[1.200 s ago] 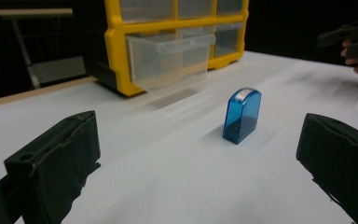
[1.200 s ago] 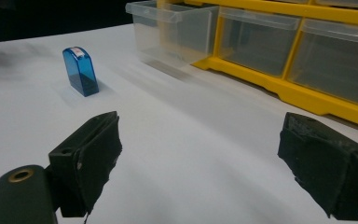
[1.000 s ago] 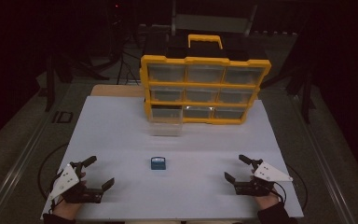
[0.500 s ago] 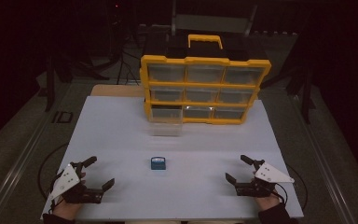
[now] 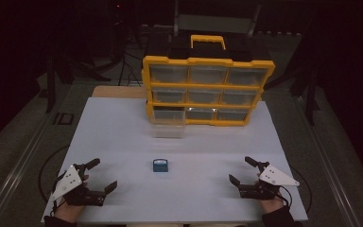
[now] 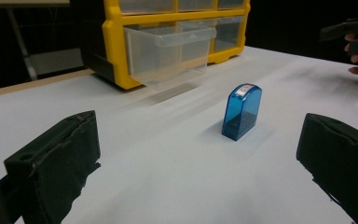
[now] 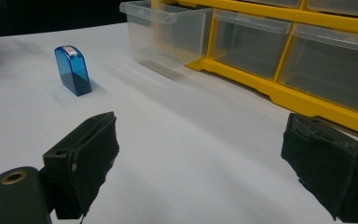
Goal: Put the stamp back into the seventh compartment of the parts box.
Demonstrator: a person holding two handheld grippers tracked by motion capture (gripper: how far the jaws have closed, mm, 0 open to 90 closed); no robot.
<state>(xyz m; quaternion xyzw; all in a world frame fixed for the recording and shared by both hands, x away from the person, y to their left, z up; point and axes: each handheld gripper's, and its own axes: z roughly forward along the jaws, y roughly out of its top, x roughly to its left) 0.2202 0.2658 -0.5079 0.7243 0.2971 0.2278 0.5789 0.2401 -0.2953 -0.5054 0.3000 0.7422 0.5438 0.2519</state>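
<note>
A small translucent blue plastic box with a rounded top (image 5: pixel 160 165) stands upright on the white worktop (image 5: pixel 208 142), near the middle of its near half, roughly midway between the two hand-held grippers and well apart from both; nothing touches it. The left hand-held gripper (image 5: pixel 100 175) rests at the near left corner of the worktop, its black jaws spread wide and holding nothing; in the left gripper view the blue box sits between and beyond those jaws. The right hand-held gripper (image 5: pixel 242 171) rests at the near right corner, jaws likewise wide apart and empty (a grey three-cornered plate rides on top of each); in the right gripper view the box stands off to the far left. At the far side of the worktop stands a yellow-framed organiser cabinet with clear plastic drawers (image 5: pixel 208 90), three rows of three; its bottom-left clear drawer (image 5: pixel 168 124) is pulled out toward the near side, over the worktop.
</note>
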